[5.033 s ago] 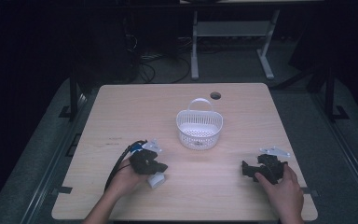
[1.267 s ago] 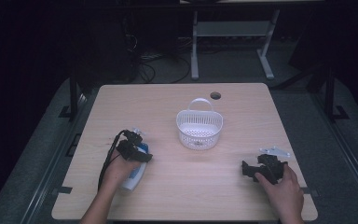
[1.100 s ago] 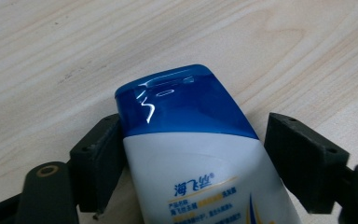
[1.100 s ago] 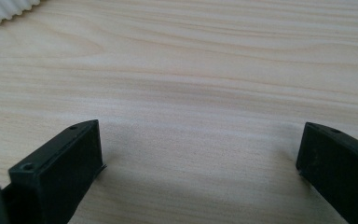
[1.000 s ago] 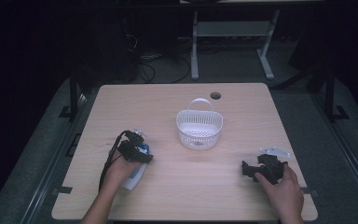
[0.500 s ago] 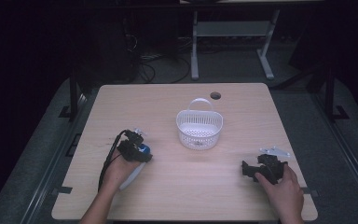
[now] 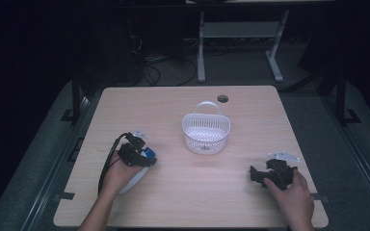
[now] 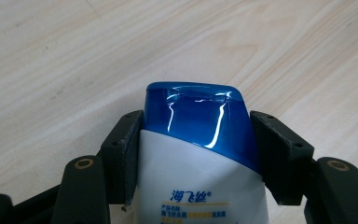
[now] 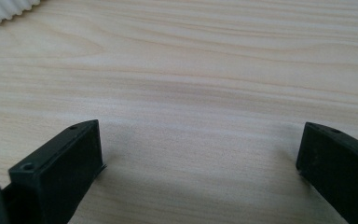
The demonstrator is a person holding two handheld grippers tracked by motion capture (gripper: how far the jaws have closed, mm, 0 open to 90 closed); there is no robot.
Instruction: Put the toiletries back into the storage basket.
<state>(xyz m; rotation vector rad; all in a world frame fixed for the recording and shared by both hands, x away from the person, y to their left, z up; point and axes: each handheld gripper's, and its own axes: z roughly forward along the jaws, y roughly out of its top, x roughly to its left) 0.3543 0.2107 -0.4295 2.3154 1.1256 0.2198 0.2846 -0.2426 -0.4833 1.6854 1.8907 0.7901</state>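
High view: a person's 2 forearms come in from the bottom edge over a pale wooden table [image 7: 183, 110]. The left gripper [image 7: 136, 155] lies over the near left part of the table, on top of a white bottle [image 7: 134, 179] with a blue cap [image 7: 148, 154]. The bottle lies flat, its cap pointing toward the middle of the table, and its white body pokes out under the hand. A black cable loops from the gripper back along the left forearm. A white basket [image 7: 205, 133] with a handle stands near the table's middle, well apart from the bottle, up and to the right of it. The right gripper [image 7: 268, 174] rests low on the near right part of the table, pointing left.

Left gripper view: the bottle [image 8: 200, 186] sits between the 2 black jaws, cap [image 8: 198, 119] pointing away from the camera. The jaws have just been closing and their pads now lie against both sides of the bottle, at the seam where the cap meets the white body. Blue print shows on the white body. The bare tabletop [image 8: 74, 56] lies beyond the cap.

Right gripper view: the 2 jaws stand wide apart with bare wood [image 9: 200, 116] between them. A ribbed white edge of the basket [image 9: 4, 10] shows in the top left corner.
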